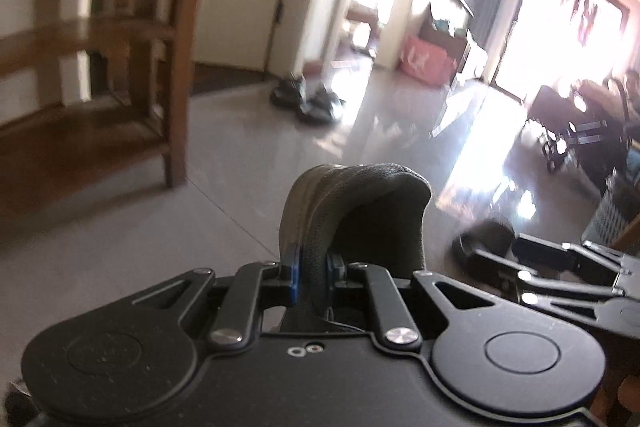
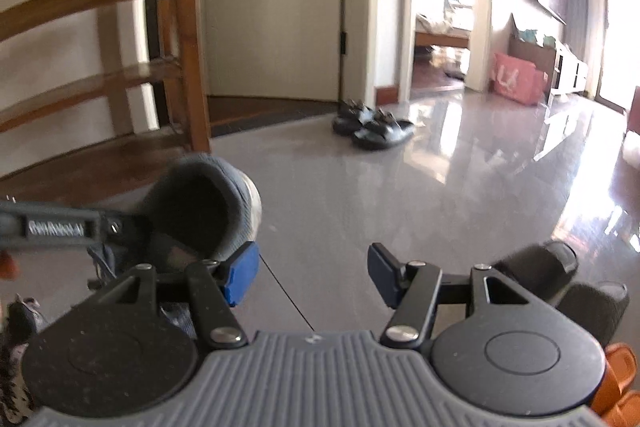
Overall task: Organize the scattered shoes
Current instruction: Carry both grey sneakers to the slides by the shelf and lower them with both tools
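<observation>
My left gripper (image 1: 312,275) is shut on the heel collar of a dark grey mesh sneaker (image 1: 360,211) and holds it above the floor. The right wrist view has that sneaker (image 2: 200,203) at the lower left, in front of the rack, with the left gripper (image 2: 124,225) reaching in from the left edge. My right gripper (image 2: 312,275) stands open with only bare floor between its blue pads (image 2: 242,275). In the left wrist view the right gripper (image 1: 500,249) hovers by a dark slipper (image 1: 484,239). A pair of black sandals (image 2: 372,127) lies on the floor near the door.
A wooden slatted shoe rack (image 2: 100,67) fills the left side. Two dark slippers (image 2: 552,267) lie at my right finger, with an orange object (image 2: 616,379) beside them. A pink bag (image 2: 516,79) stands by the far wall. Glossy grey floor (image 2: 400,207) stretches ahead.
</observation>
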The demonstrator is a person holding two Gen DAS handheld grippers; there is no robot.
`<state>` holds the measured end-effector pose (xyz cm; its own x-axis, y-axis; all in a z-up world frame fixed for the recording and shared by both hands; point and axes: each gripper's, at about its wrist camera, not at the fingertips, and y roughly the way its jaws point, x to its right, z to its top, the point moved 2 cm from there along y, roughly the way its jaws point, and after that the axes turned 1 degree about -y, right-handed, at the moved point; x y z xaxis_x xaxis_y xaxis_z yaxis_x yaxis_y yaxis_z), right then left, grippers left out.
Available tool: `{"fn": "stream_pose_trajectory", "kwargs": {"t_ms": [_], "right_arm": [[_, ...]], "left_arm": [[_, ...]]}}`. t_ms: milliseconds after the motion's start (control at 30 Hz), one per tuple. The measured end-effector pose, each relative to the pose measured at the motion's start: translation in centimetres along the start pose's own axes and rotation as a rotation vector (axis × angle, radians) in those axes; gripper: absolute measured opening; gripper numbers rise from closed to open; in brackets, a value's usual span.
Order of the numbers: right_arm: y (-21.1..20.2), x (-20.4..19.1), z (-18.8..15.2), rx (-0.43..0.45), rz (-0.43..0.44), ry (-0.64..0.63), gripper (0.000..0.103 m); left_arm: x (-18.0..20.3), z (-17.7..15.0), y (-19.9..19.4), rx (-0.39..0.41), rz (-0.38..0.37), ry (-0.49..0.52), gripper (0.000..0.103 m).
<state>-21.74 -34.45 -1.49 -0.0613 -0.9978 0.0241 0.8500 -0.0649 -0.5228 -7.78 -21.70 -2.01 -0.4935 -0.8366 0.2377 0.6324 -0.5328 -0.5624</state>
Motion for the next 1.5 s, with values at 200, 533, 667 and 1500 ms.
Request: {"fn": "stream_pose_trajectory", "kwargs": {"t_ms": [200, 533, 667, 1500], "right_arm": [[0.0, -3.0, 2.5, 0.059, 0.099, -0.077, 0.064], [4.8, -16.7, 6.9, 0.106, 0.523, -0.335, 0.064], [4.3, -23.3, 7.1, 0.109, 0.681, -0.442, 0.064], [-1.8, -45.9, -3.2, -0.119, 0.964, -0.829, 0.063]], "left_arm": [[-4.9, 2.1, -6.9, 0.122, 0.13, -0.049, 0.01], [-14.7, -2.1, -23.0, 0.182, 0.548, -0.133, 0.01], [-18.5, -6.5, -29.6, 0.166, 0.716, -0.227, 0.01], [-34.8, -28.5, -40.4, 0.077, 0.937, -0.718, 0.011]]}}
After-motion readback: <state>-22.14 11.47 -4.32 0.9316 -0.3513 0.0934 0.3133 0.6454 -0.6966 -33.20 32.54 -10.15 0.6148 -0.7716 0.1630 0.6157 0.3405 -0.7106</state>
